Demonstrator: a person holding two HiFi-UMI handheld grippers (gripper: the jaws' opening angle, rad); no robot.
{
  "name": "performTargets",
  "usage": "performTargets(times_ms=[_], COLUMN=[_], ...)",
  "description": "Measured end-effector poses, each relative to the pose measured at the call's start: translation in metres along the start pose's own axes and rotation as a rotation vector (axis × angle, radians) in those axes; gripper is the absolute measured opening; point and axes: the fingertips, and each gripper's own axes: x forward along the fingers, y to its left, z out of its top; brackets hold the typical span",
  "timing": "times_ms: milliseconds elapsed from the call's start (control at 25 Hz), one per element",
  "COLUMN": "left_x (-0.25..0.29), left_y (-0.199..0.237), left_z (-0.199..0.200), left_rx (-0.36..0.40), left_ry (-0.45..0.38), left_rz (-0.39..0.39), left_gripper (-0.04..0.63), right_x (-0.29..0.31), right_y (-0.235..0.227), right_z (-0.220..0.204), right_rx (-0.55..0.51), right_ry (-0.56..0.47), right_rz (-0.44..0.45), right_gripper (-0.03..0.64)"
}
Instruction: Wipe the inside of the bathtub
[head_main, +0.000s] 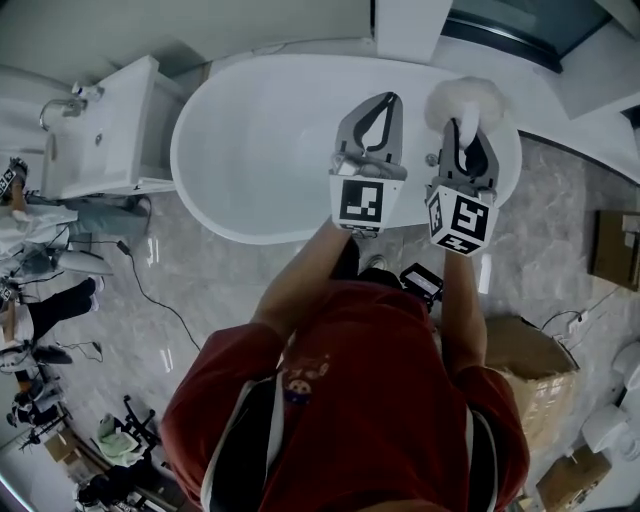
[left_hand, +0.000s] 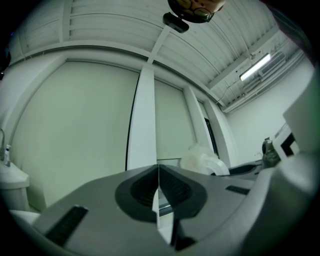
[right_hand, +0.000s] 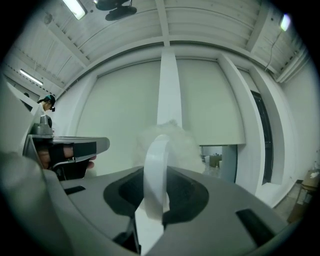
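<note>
The person stands at the near side of the white bathtub (head_main: 260, 150), both arms stretched out over its rim, so the tools hang above the basin and not yet down in it. The right claw (head_main: 462, 130) is clamped on the flat white handle (right_hand: 156, 175) of a fluffy white duster (head_main: 465, 100). In the right gripper view the handle stands on edge between the two jaws with the soft head (right_hand: 170, 137) rising beyond their tips, a grip that puts the head foremost where it can meet the tub wall first. The left claw (head_main: 378, 105) is pressed together with nothing between its jaws; the left gripper view shows them meeting along one thin seam (left_hand: 158, 190). It sits just beside the right one, probably kept out of the way as the spare hand, since wiping needs only the duster. Both gripper views look out at the far wall (left_hand: 75, 135) and ceiling, not at the tub, so I judge both tools are held about level or tipped upward. The inside of the tub looks bare and dry, the duster is apart from it, and the wiping seems not yet begun; the next move would be to tip the right claw down until the head touches the enamel
</note>
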Motion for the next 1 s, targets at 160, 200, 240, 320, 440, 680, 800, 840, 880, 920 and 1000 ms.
performTargets(times_ms=[160, 200, 240, 320, 440, 680, 800, 840, 880, 920, 1000], left_x=[0.023, 0.027, 0.032, 0.039, 0.049, 0.073, 0.084, 0.088, 0.093, 0.098, 0.108], left_y=[0.024, 0.03, 0.037, 0.052, 0.075, 0.097, 0.093, 0.089, 0.085, 0.08, 0.069], left_z=[-0.006, -0.009, -0.011, -0.016, -0.024, -0.054, -0.07, -0.076, -0.082, -0.088, -0.099], left_rx=[-0.002, -0.004, -0.008, -0.015, -0.029, -0.066, -0.058, -0.059, -0.062, -0.065, -0.064], left_ry=[-0.009, -0.007, -0.004, -0.002, 0.006, 0.025, 0.035, 0.036, 0.036, 0.036, 0.035], left_rz=[0.007, 0.01, 0.012, 0.016, 0.022, 0.015, 0.012, 0.01, 0.009, 0.01, 0.019], left_gripper=[0.015, 0.015, 0.015, 0.015, 0.015, 0.015, 0.015, 0.015, 0.015, 0.015, 0.015], right_x=[0.033, 0.041, 0.048, 0.063, 0.083, 0.115, 0.128, 0.132, 0.137, 0.141, 0.149], right_y=[0.006, 0.008, 0.01, 0.016, 0.031, 0.042, 0.036, 0.031, 0.026, 0.019, 0.003], right_z=[-0.002, -0.002, -0.002, -0.003, -0.009, -0.03, -0.049, -0.055, -0.062, -0.068, -0.082], right_rx=[-0.005, 0.0, 0.006, 0.01, -0.009, -0.012, -0.008, -0.007, -0.004, 0.001, 0.011], right_ry=[0.014, 0.014, 0.011, 0.013, 0.033, 0.028, 0.05, 0.056, 0.058, 0.059, 0.068], right_rz=[0.014, 0.015, 0.011, 0.001, 0.011, 0.03, 0.048, 0.052, 0.057, 0.062, 0.072], right_gripper=[0.097, 0.097, 0.097, 0.097, 0.097, 0.097, 0.097, 0.097, 0.097, 0.097, 0.097])
